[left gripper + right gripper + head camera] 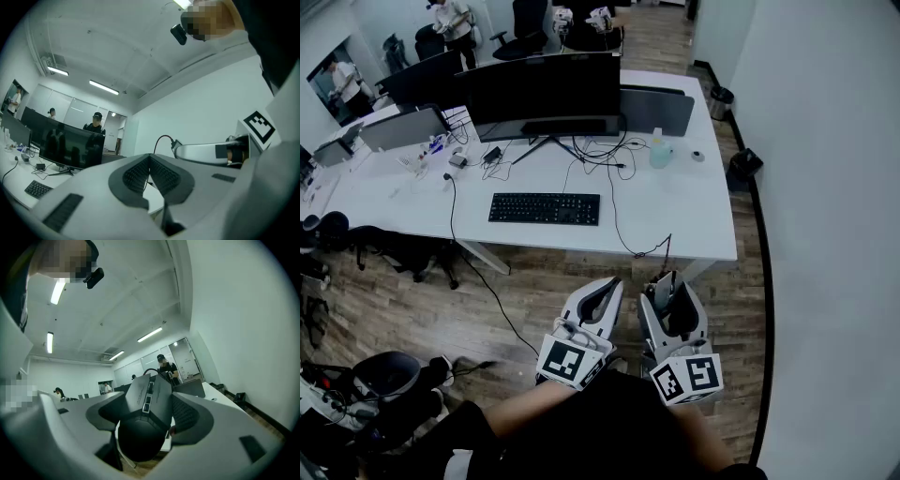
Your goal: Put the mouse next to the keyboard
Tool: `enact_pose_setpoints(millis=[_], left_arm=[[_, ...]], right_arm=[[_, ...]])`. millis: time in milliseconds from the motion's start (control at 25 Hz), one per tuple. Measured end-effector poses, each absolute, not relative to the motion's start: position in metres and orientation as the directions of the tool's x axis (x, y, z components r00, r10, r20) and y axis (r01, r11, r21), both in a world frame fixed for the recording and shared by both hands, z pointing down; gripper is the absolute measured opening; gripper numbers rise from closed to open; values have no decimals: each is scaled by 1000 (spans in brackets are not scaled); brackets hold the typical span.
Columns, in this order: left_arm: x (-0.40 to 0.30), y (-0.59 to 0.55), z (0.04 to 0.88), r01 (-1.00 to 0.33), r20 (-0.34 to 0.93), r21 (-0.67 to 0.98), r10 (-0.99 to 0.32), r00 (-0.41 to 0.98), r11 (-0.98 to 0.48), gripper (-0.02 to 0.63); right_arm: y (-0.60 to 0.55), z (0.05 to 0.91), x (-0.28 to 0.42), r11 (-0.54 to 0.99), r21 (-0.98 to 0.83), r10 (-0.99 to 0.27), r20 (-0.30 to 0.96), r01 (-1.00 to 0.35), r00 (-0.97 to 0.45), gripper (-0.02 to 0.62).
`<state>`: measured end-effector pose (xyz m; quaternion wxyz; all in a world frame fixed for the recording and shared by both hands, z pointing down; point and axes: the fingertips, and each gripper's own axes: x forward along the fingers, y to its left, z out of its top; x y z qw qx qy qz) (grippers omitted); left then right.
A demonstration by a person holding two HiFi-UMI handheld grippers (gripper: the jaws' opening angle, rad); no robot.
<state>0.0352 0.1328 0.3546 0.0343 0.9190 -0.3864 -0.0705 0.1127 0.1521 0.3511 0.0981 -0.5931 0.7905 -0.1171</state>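
Observation:
A black wired mouse (143, 427) sits between the jaws of my right gripper (149, 420), which is shut on it with both pads against its sides. In the head view the right gripper (672, 287) hovers over the wood floor in front of the white desk (694, 216). The mouse (674, 315) shows dark between its fingers, and its cable (623, 246) runs up onto the desk. The black keyboard (545, 208) lies on the desk ahead and to the left. My left gripper (612, 283) is held beside the right one, shut and empty, its pads (140, 173) meeting at the tip.
A wide curved monitor (539, 94) stands behind the keyboard, with cables and a clear bottle (660, 150) to its right. A white wall (825, 187) runs along the right side. An office chair (389, 375) stands on the floor at lower left. People stand at the far desks.

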Motion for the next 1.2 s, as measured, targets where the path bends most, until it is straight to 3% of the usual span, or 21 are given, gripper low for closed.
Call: enact_pose_setpoints(millis=[1200], left_arm=[[28,172,377,-746,-69,125,-756,651,-654,3]], right_arm=[[184,362,125,304,-273,-952,-59,-913,-299,325]])
